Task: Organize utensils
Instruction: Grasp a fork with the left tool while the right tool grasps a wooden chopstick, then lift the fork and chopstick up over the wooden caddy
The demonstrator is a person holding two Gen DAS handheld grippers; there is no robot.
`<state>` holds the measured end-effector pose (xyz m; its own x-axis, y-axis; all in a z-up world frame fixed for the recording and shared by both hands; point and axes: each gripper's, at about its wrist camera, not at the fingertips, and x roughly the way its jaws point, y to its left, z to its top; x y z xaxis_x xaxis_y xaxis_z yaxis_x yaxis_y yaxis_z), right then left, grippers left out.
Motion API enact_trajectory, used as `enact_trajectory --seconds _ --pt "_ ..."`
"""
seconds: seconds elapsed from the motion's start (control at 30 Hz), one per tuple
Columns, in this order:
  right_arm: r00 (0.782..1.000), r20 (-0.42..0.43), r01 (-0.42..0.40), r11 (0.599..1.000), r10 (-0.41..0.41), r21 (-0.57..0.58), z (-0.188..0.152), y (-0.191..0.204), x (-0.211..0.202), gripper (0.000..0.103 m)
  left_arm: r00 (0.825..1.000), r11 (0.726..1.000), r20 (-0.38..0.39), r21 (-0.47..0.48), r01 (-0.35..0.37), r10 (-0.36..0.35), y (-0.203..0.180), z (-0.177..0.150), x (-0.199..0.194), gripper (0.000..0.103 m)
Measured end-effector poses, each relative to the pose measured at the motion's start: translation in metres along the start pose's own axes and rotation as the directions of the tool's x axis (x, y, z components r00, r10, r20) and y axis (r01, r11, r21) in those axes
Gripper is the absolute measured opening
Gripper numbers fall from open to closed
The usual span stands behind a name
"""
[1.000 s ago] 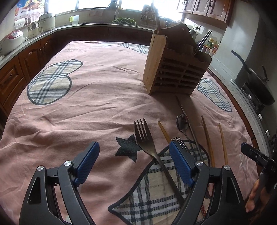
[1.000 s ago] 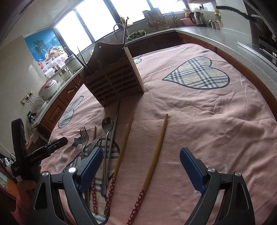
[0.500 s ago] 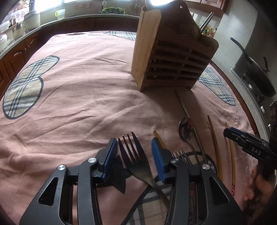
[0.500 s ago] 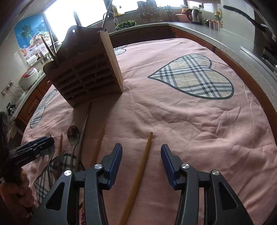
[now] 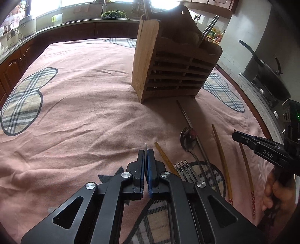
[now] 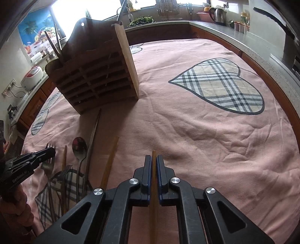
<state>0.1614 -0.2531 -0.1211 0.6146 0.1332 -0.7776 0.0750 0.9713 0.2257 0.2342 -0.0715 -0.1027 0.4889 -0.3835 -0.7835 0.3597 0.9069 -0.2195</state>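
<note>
**Utensils on the pink cloth, both grippers clamped**

Utensils lie in a row on a pink tablecloth [image 5: 90, 105] printed with plaid hearts. In the left wrist view, the left gripper [image 5: 145, 155] at 6 o'clock has its jaws pressed together on the thin edge of a fork [image 5: 145, 147]. A spoon [image 5: 188, 138], a second fork [image 5: 182, 168] and wooden chopsticks [image 5: 221, 155] sit at 4 o'clock. A wooden utensil rack [image 5: 174, 62] stands upright at 1 o'clock, with a dark pan [image 5: 268, 75] on the stove at 3 o'clock and a counter [image 5: 61, 24] under bright windows at 11 o'clock. The right gripper [image 5: 236, 135] enters at 3 o'clock.

In the right wrist view, that gripper [image 6: 154, 159] at 6 o'clock pinches a wooden chopstick [image 6: 154, 197] between its pads. The rack [image 6: 93, 69] stands at 10 o'clock; spoon [image 6: 79, 145] and fork [image 6: 50, 145] lie at 8 o'clock by the left gripper [image 6: 50, 152]. A kettle [image 6: 217, 13] sits on the counter at 1 o'clock, a rice cooker [image 6: 32, 75] at 9 o'clock.
</note>
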Motion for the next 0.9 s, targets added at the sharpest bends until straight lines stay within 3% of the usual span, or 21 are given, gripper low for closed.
enact_trajectory --seconds 0.27,0.57,0.9 --pt "0.993 0.078 -0.089 0.996 0.089 -0.005 0.005 0.008 -0.043 0.005 0.998 1.000 0.053 -0.001 0.028 -0.028 0.003 -0.002 -0.041 0.002" --pt "0.979 0.171 -0.101 0.994 0.107 -0.044 0.018 0.019 -0.087 0.005 0.991 1.000 0.132 0.019 0.016 -0.018 0.003 0.003 -0.084 0.002" --pt "0.944 0.312 -0.089 0.994 0.106 -0.068 0.024 0.024 -0.131 0.005 0.960 0.999 0.280 -0.031 -0.015 0.023 0.013 0.005 -0.132 0.002"
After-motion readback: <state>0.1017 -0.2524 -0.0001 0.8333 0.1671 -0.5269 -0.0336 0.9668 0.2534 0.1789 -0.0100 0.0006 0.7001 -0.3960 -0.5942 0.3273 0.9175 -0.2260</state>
